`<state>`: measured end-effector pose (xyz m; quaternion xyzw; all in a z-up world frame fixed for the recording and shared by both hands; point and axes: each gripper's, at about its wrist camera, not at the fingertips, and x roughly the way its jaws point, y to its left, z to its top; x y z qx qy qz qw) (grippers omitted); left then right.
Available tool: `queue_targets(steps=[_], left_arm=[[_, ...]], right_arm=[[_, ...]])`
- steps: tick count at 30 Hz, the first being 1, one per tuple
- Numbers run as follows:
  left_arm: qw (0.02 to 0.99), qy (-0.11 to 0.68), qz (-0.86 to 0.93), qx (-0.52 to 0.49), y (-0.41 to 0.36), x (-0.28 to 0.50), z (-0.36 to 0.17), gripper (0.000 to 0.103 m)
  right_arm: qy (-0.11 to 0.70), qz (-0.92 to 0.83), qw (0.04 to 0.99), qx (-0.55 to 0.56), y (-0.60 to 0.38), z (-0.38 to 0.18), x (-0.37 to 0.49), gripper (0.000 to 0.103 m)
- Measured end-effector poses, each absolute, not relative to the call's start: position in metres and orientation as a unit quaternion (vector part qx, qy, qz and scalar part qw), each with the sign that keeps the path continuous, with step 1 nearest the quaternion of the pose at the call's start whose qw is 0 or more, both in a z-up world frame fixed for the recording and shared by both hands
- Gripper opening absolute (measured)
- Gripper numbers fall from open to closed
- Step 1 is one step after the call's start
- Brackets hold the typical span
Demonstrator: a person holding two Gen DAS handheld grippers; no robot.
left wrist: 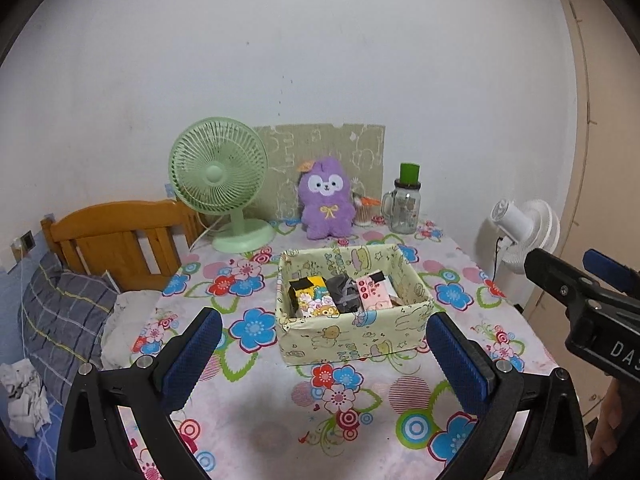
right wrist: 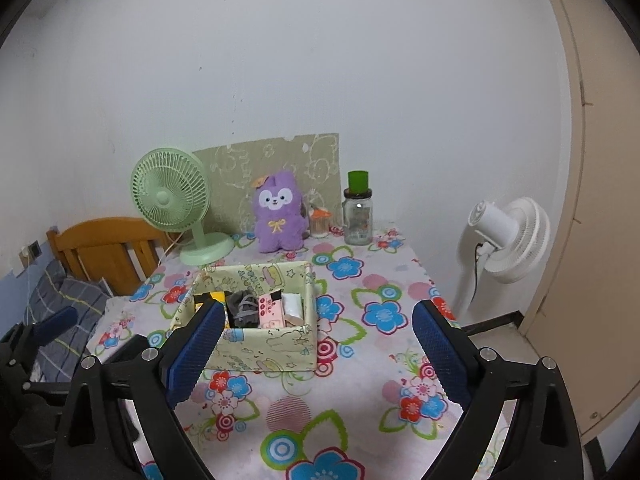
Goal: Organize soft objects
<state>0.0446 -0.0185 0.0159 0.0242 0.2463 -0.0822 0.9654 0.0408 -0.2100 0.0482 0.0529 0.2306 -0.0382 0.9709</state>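
folded soft bundles packed side by side in a pale-yellow cartoon-print box (left wrist: 352, 340) at the middle of the flowered tablecloth (left wrist: 256, 432).

left to right in the box: a yellow cartoon-print bundle (left wrist: 314, 296), a dark grey bundle (left wrist: 344, 292), a pink printed bundle (left wrist: 374, 292), and, in the right wrist view, a white one (right wrist: 292, 306). left gripper (left wrist: 324, 356) and right gripper (right wrist: 318, 346) both hang short of the box, jaws spread wide, gripping nothing. behind stand a green fan (left wrist: 218, 176) and a purple plush (left wrist: 326, 200).
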Motion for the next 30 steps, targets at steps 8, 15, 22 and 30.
queue_targets(steps=[8,15,22,30], left_arm=[[0.971,0.226,-0.082,0.009,-0.007,0.021,0.026,0.103],[0.973,0.217,-0.085,0.008,-0.008,0.013,0.025,0.103],[0.973,0.213,-0.09,0.008,-0.009,0.009,0.026,0.103],[0.974,0.212,-0.085,0.01,-0.008,0.006,0.027,0.103]], right_arm=[[0.214,-0.043,0.974,0.055,-0.21,0.053,0.019,0.1],[0.208,-0.04,0.976,0.054,-0.208,0.051,0.008,0.101],[0.204,-0.045,0.976,0.055,-0.208,0.052,0.003,0.101],[0.206,-0.04,0.976,0.057,-0.208,0.051,0.003,0.101]])
